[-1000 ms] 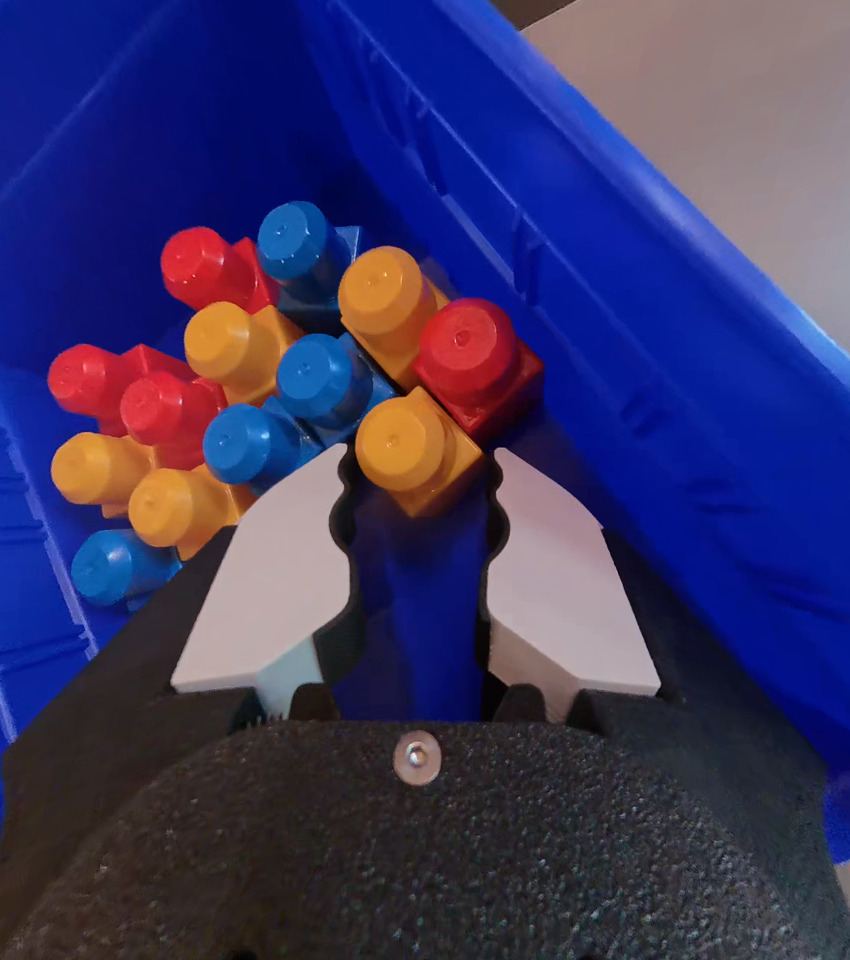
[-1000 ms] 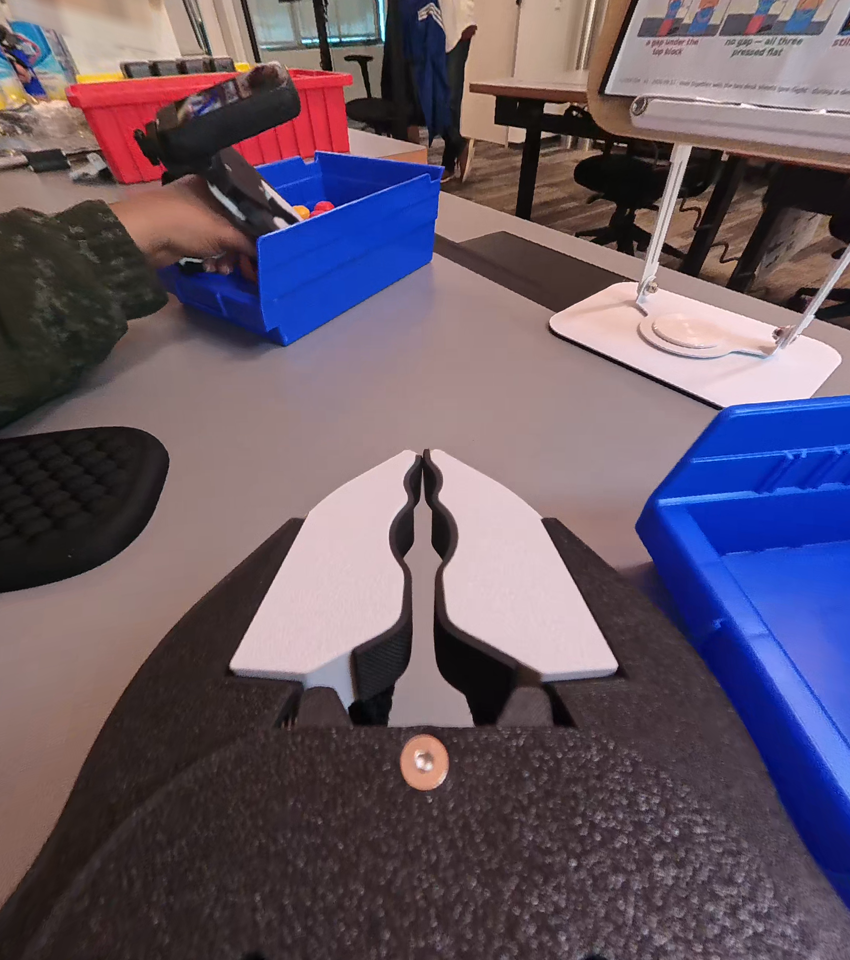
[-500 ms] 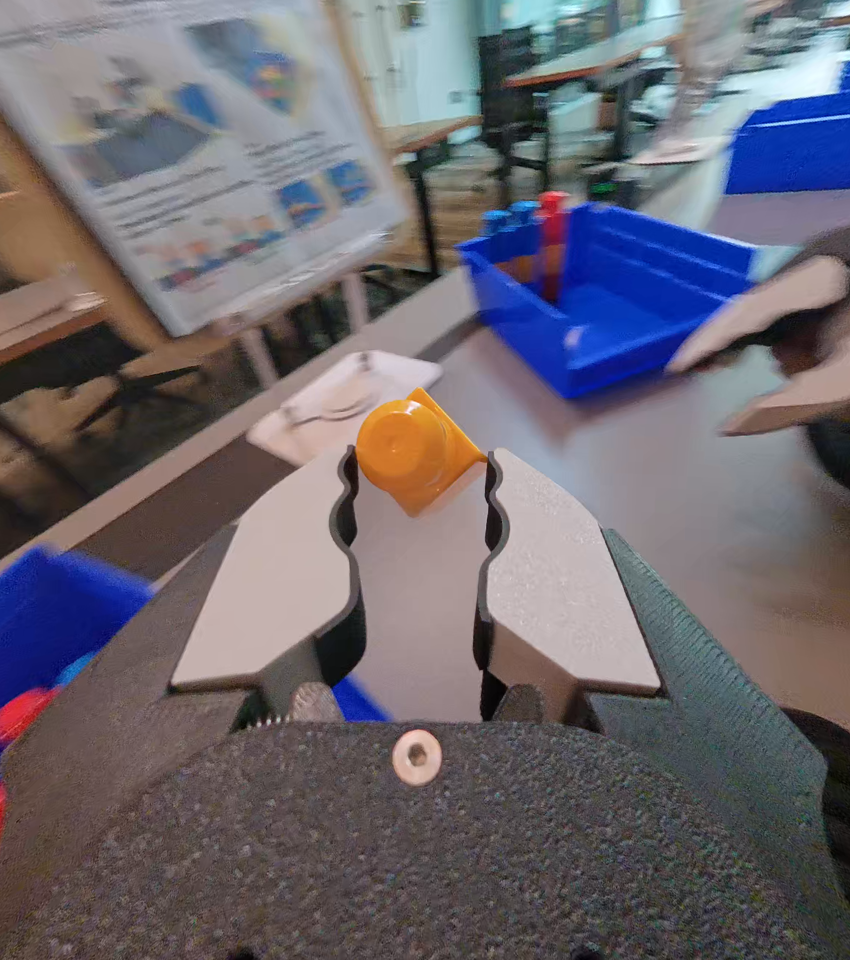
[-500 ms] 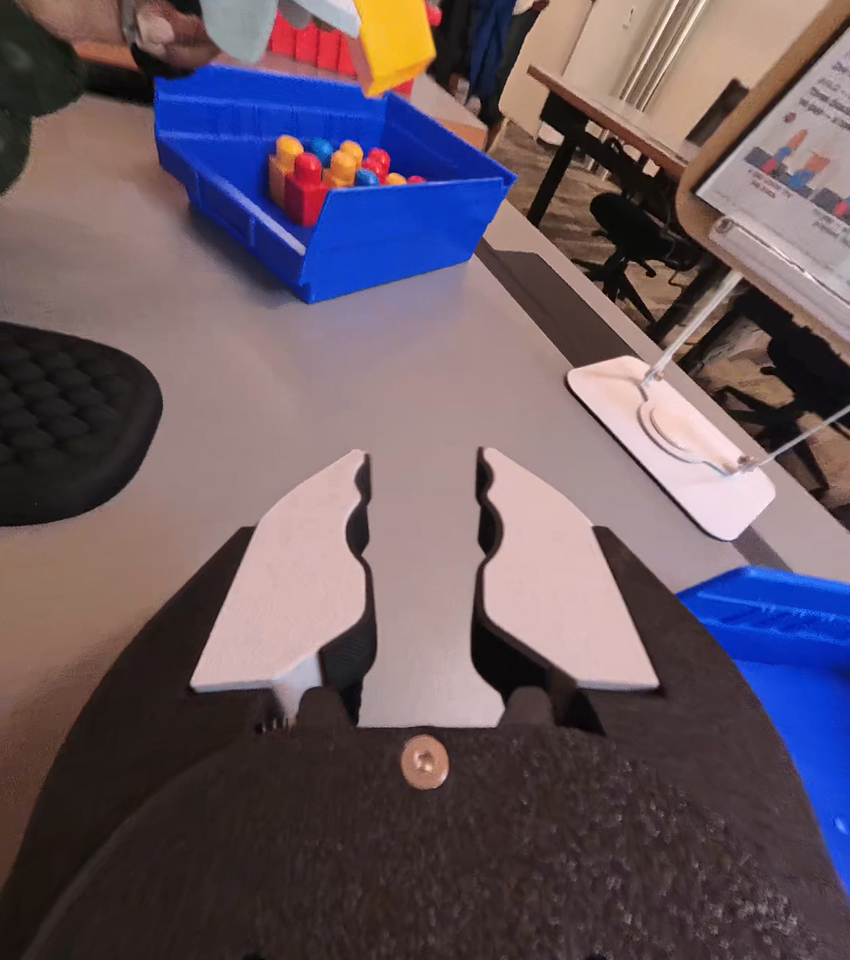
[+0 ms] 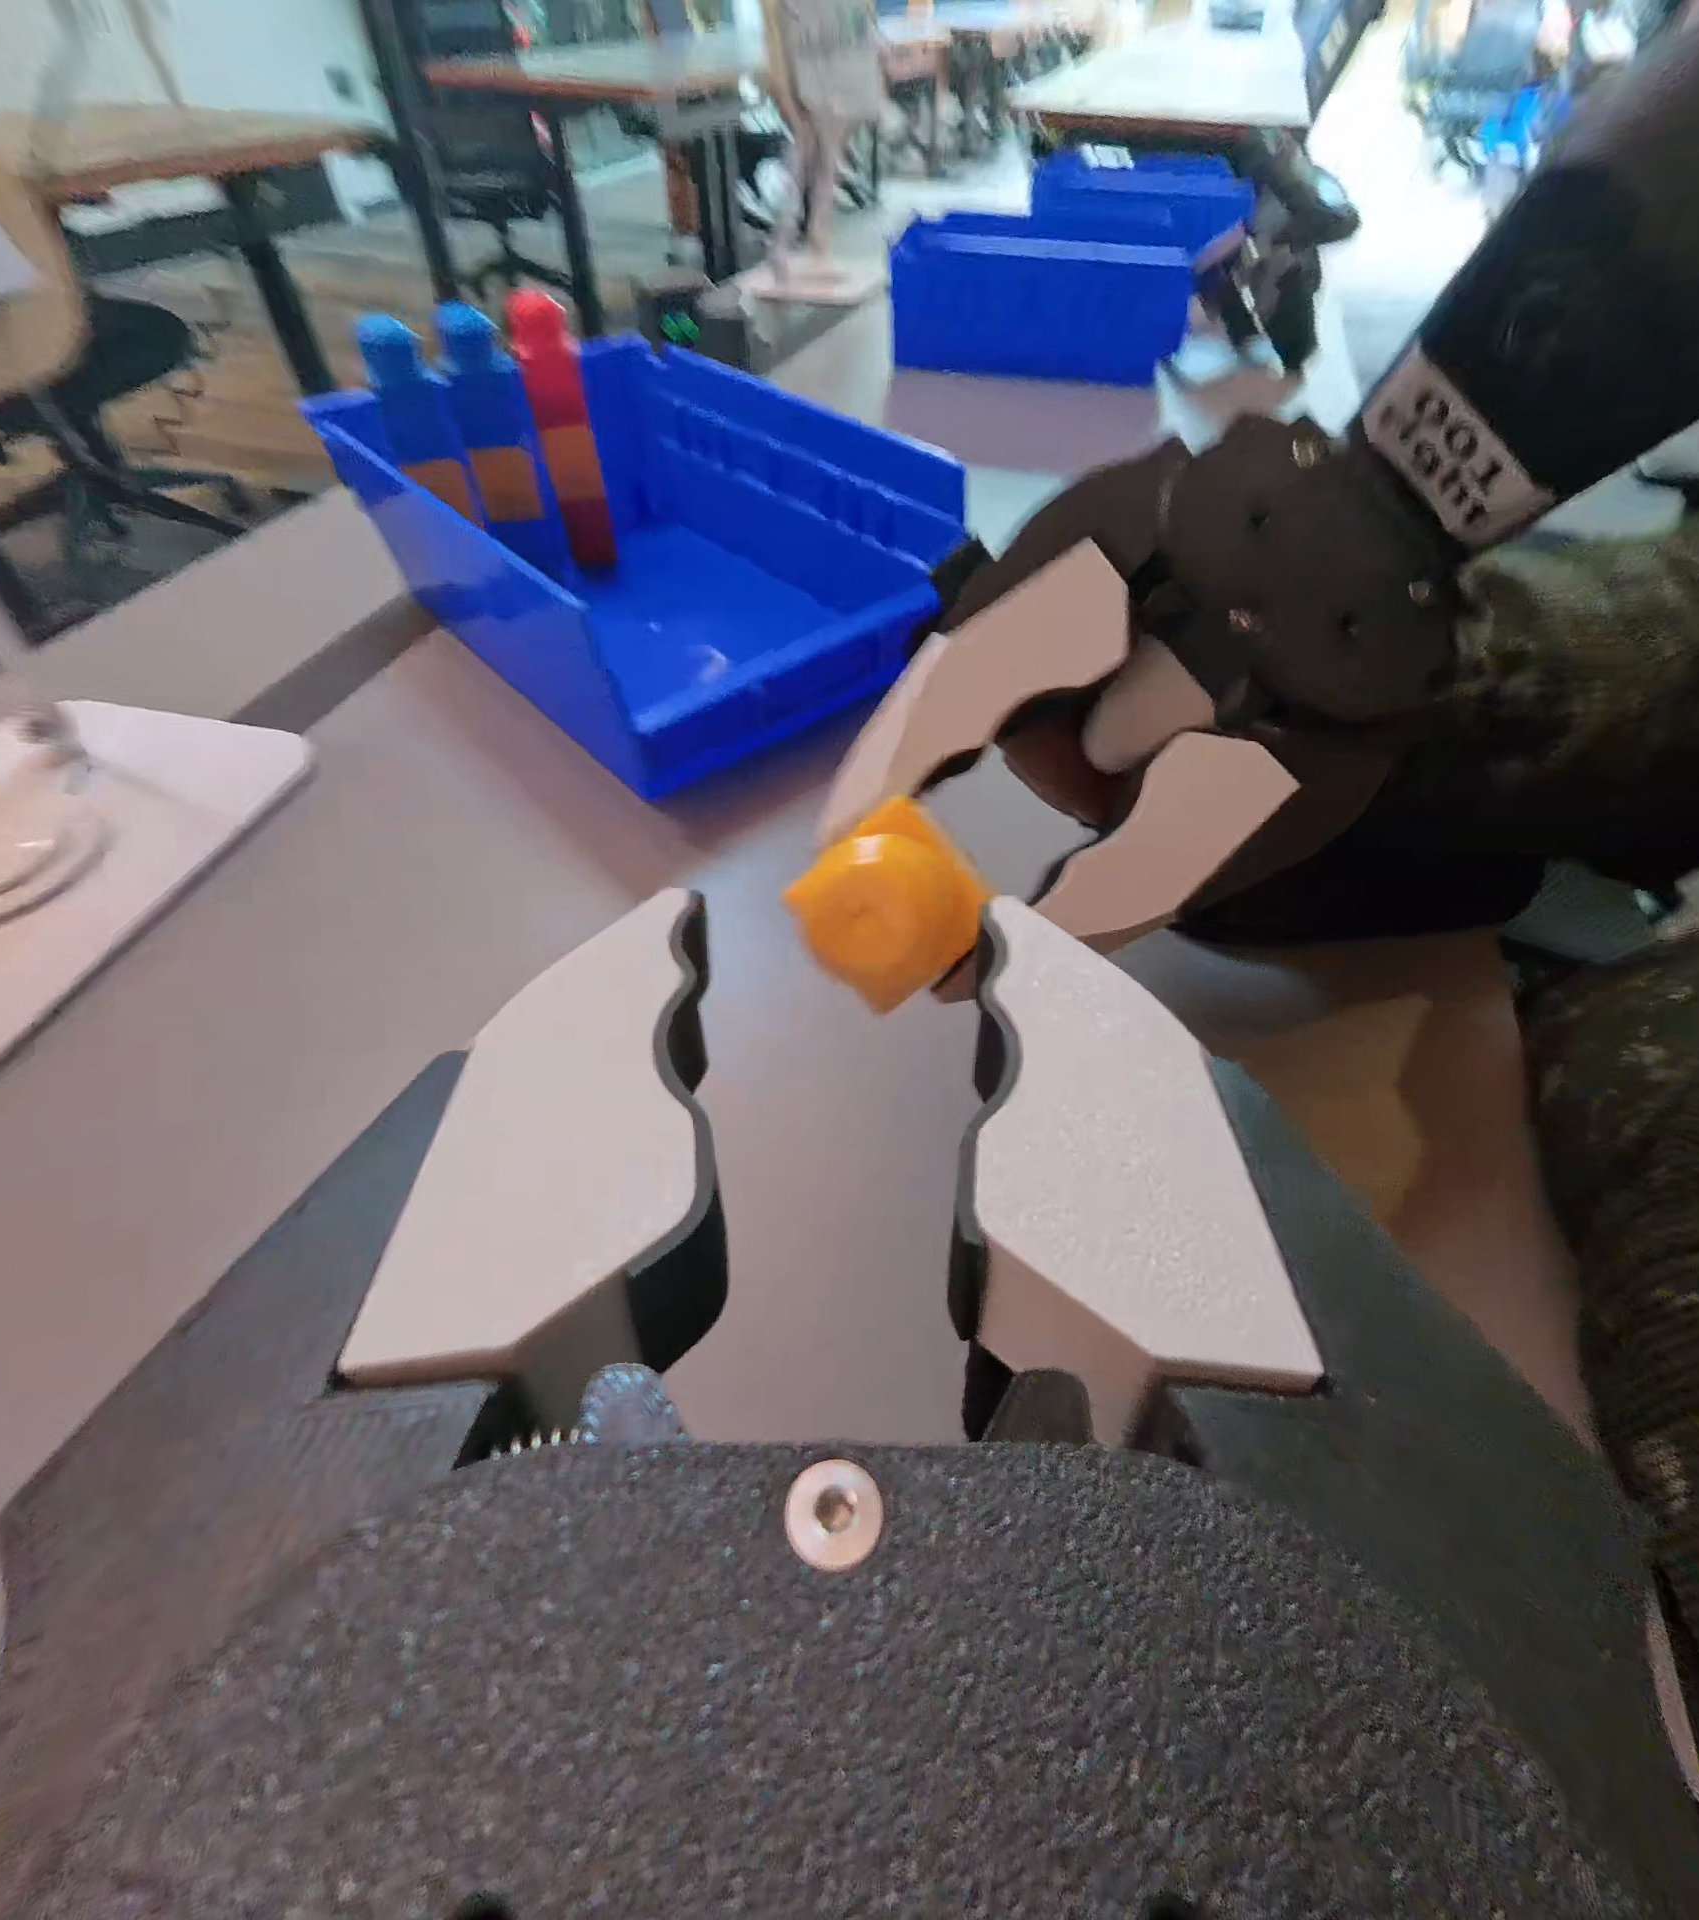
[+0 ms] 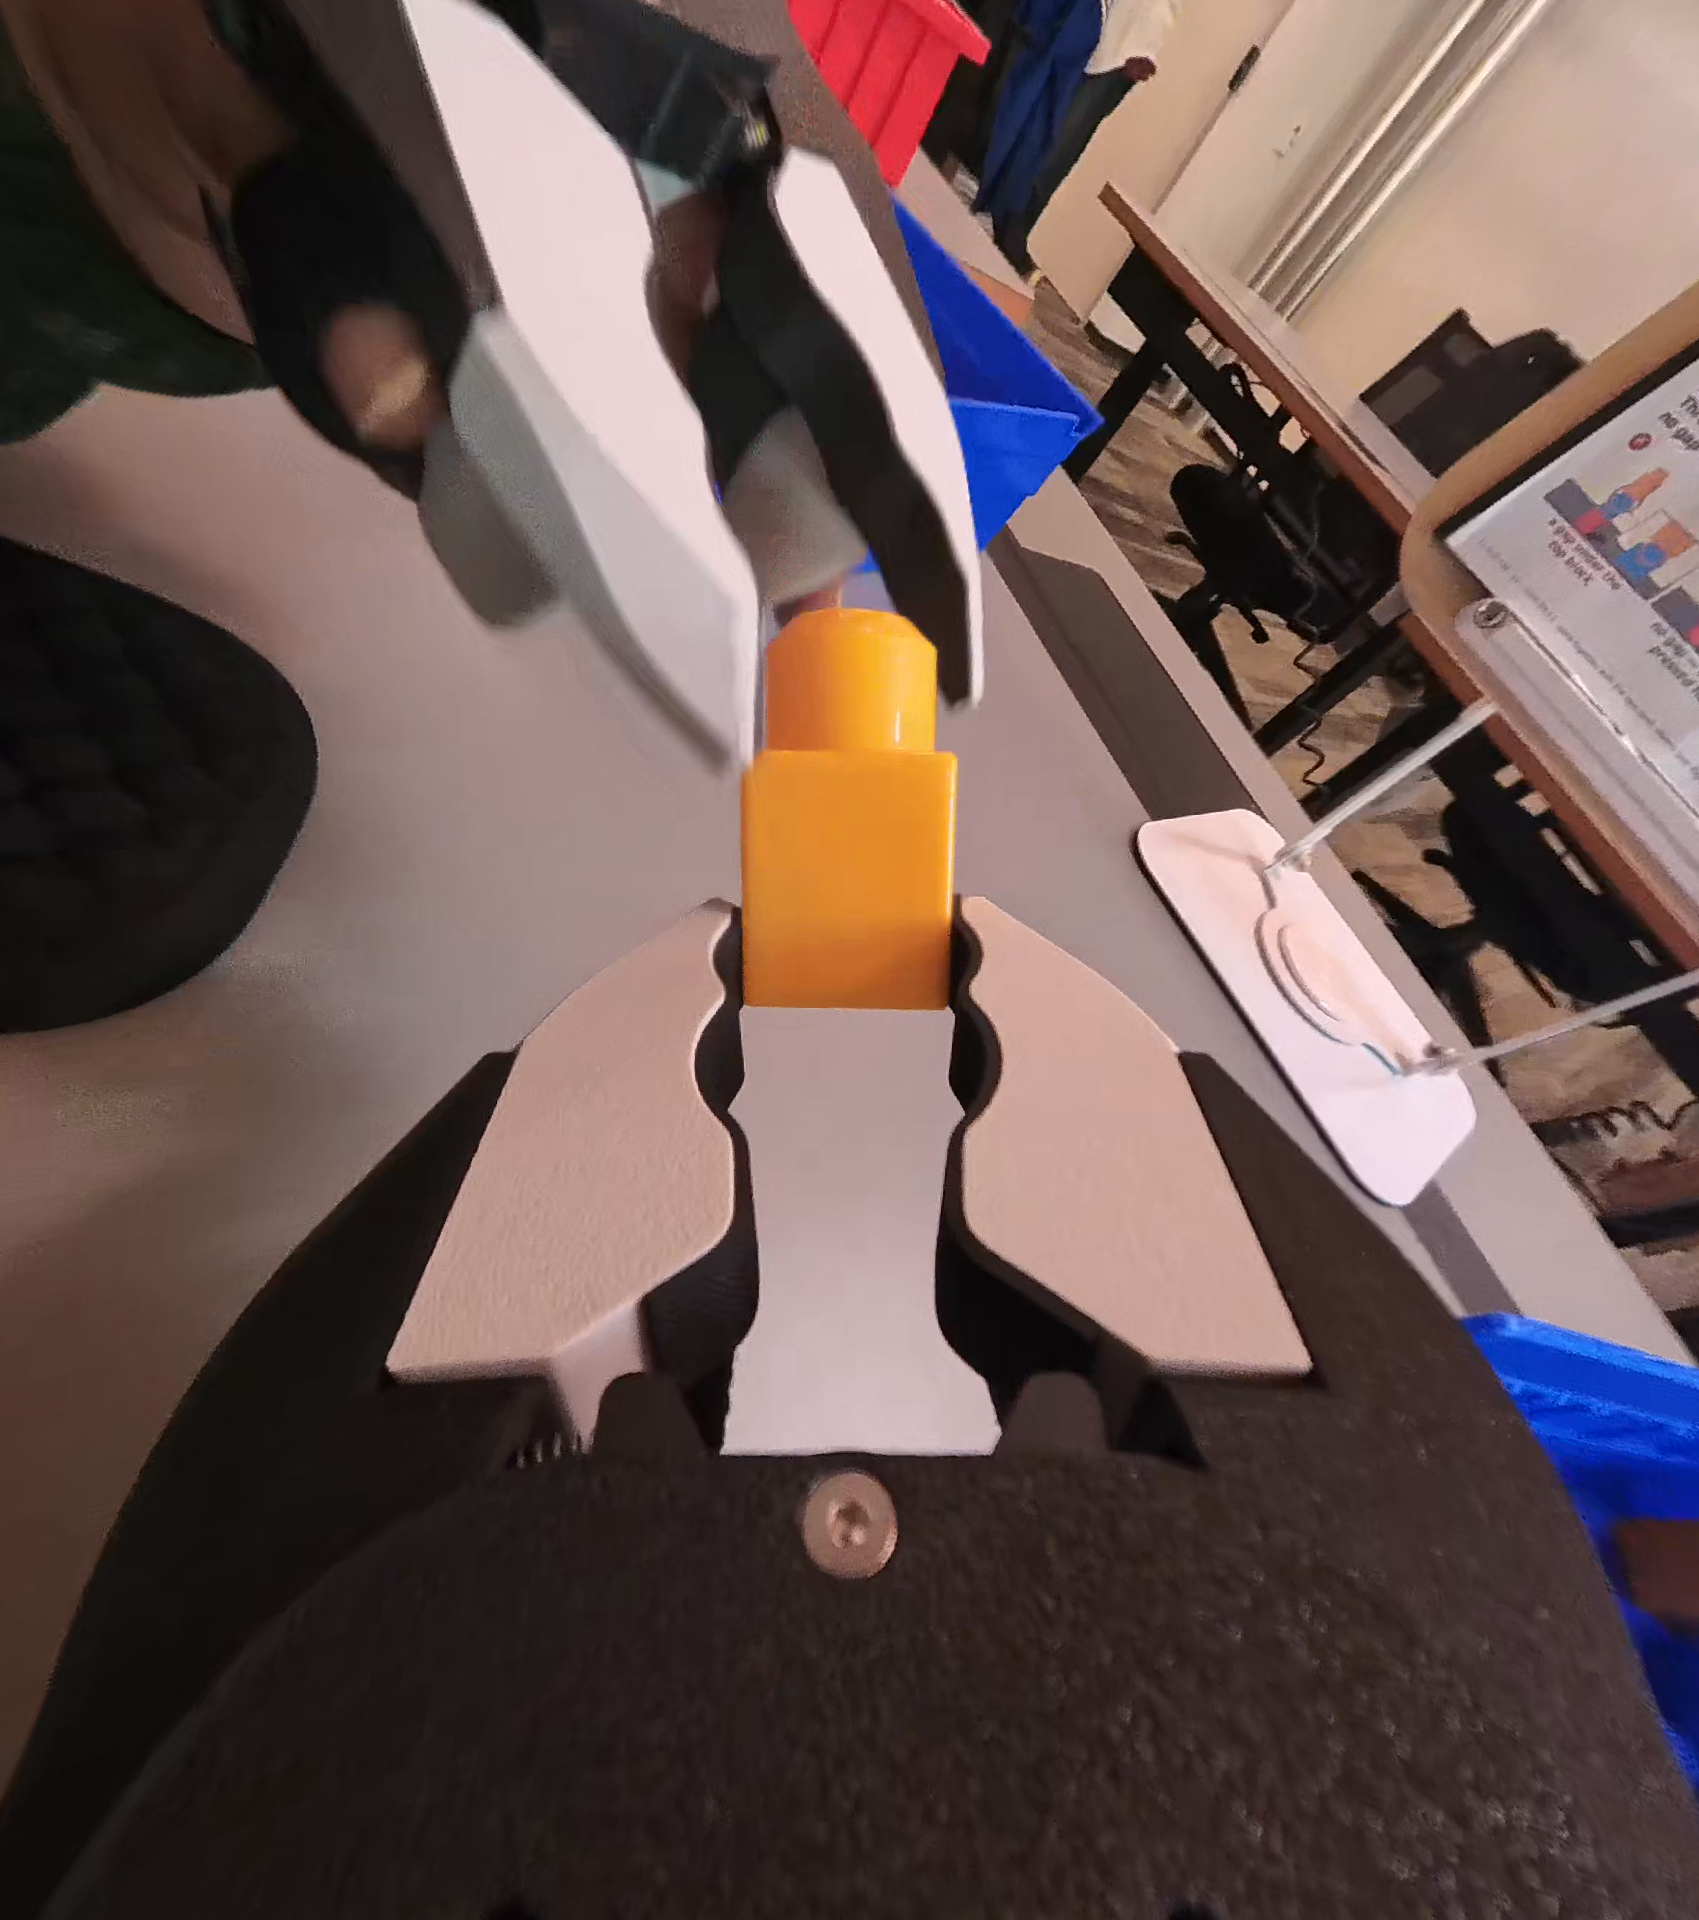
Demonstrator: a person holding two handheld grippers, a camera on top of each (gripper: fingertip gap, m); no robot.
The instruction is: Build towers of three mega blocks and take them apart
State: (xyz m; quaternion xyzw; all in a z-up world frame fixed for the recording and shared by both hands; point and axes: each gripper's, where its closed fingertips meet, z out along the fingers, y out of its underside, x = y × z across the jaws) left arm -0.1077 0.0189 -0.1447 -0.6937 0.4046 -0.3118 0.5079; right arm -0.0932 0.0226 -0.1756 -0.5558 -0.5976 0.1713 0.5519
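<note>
An orange mega block (image 6: 850, 883) is upright in the air above the grey table. My right gripper (image 6: 845, 925) is shut on its square base. My left gripper (image 6: 845, 717) straddles the block's stud from above with its jaws apart. In the left wrist view the orange block (image 5: 876, 920) sits off-centre against the right finger of my open left gripper (image 5: 834, 914), clear of the left finger, and the right gripper (image 5: 933, 862) pinches it from the right. Three finished towers (image 5: 492, 416) stand in a blue bin (image 5: 772, 665).
A white stand base (image 6: 1292, 987) with an instruction poster sits at the table's far edge. A black ribbed pad (image 6: 45, 779) lies to the left. Another blue bin (image 6: 990, 416) is behind the left gripper, and a red bin (image 6: 876, 52) is farther back. The gap from one gripper's tips to the other's is roughly 4 cm.
My left gripper lifted the orange block out of the bin of loose blocks and carried it to the right gripper. The right gripper opened, then shut on the block's base. The left jaws let go.
</note>
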